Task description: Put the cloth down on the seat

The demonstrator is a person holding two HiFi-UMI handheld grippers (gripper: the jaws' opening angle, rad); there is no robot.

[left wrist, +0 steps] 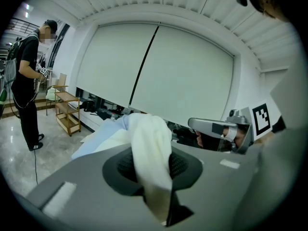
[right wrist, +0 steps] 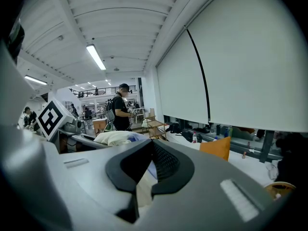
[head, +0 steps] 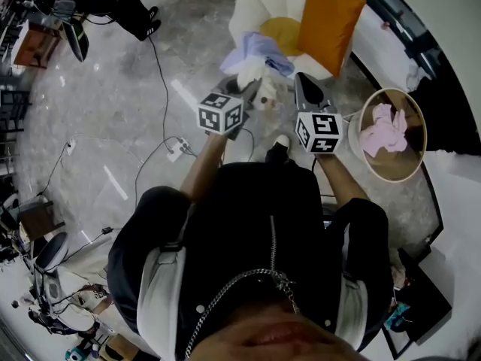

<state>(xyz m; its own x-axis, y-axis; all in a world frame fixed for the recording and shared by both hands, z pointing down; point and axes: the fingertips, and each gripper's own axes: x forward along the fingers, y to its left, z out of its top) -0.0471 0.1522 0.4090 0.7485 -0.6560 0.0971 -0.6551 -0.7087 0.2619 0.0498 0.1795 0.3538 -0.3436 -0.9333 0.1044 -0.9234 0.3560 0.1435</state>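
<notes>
Two grips: left tongs [left wrist: 153,170] and right tongs [right wrist: 147,170], each clamped on the cloth [head: 259,55], which hangs above the near edge of the seat [head: 282,30].
Step, judged: carrying, not yet laid.
Next: lower onto the yellow seat, part both tongs.
Basket [head: 421,138], right: pink fabric [head: 383,130].

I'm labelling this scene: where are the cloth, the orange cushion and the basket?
cloth [head: 258,50], head view, its pale blue fold.
orange cushion [head: 328,22], head view, middle of its face.
basket [head: 391,170], head view, bare inner wall.
</notes>
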